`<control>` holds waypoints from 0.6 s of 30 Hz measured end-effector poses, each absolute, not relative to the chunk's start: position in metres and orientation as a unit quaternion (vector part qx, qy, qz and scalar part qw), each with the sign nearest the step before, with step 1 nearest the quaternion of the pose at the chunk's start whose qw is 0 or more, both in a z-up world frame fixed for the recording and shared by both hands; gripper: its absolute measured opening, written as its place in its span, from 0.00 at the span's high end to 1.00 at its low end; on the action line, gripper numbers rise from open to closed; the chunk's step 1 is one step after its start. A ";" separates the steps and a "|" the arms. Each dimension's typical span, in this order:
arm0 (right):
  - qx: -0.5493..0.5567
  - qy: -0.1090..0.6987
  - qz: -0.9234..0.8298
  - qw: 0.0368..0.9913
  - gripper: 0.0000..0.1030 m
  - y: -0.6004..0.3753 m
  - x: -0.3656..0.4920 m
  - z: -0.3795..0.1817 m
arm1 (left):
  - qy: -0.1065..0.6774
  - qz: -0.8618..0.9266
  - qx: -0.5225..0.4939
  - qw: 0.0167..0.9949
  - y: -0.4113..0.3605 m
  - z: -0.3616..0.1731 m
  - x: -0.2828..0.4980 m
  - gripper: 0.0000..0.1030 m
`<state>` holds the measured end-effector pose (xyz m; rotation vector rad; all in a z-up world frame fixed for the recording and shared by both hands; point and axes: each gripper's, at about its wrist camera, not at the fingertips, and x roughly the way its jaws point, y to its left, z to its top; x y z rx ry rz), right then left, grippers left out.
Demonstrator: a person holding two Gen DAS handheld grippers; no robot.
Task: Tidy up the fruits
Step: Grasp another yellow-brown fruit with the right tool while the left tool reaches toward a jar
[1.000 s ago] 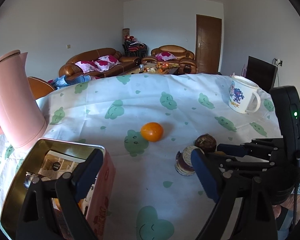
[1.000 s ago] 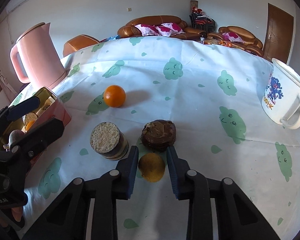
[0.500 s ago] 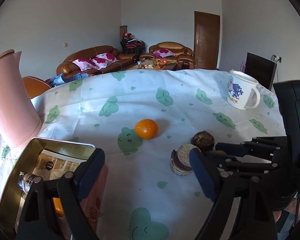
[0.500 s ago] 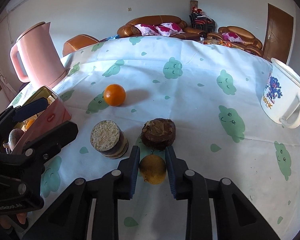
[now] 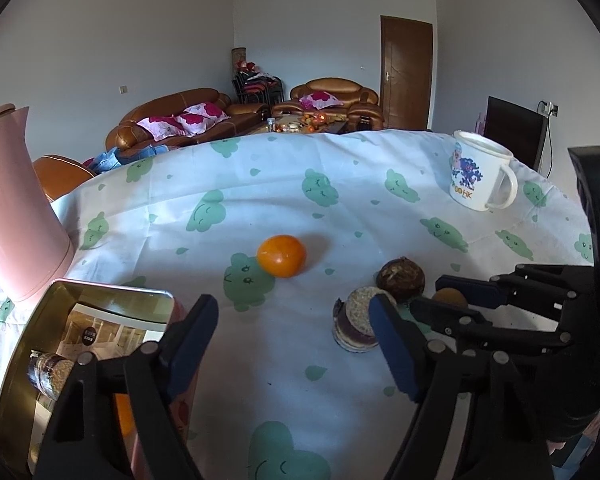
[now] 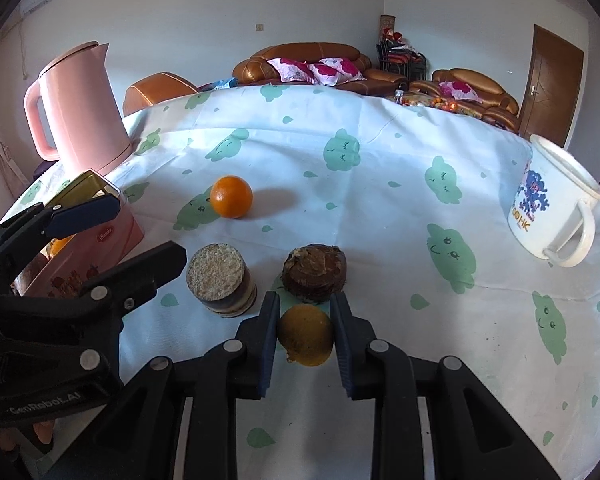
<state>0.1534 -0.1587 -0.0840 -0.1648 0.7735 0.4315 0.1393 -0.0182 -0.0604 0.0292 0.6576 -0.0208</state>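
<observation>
Closing tighter since a second ago, my right claw (image 6: 305,322) pinches the small yellow-orange fruit (image 6: 306,336) across its middle; it looks light, firm and round, likely slippery.

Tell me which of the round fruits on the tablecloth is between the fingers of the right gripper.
The dull yellow-brown fruit, nearest the camera, is clamped by the right gripper. The bright orange lies free, farther back.

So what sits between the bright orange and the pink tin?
Nothing: in the right wrist view only bare tablecloth lies between the bright orange and the pink tin.
</observation>
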 end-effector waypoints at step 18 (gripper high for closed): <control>-0.051 0.349 0.154 0.923 0.73 -0.178 0.153 -0.075 | 0.346 -0.041 0.043 0.936 -0.042 -0.068 0.161 0.45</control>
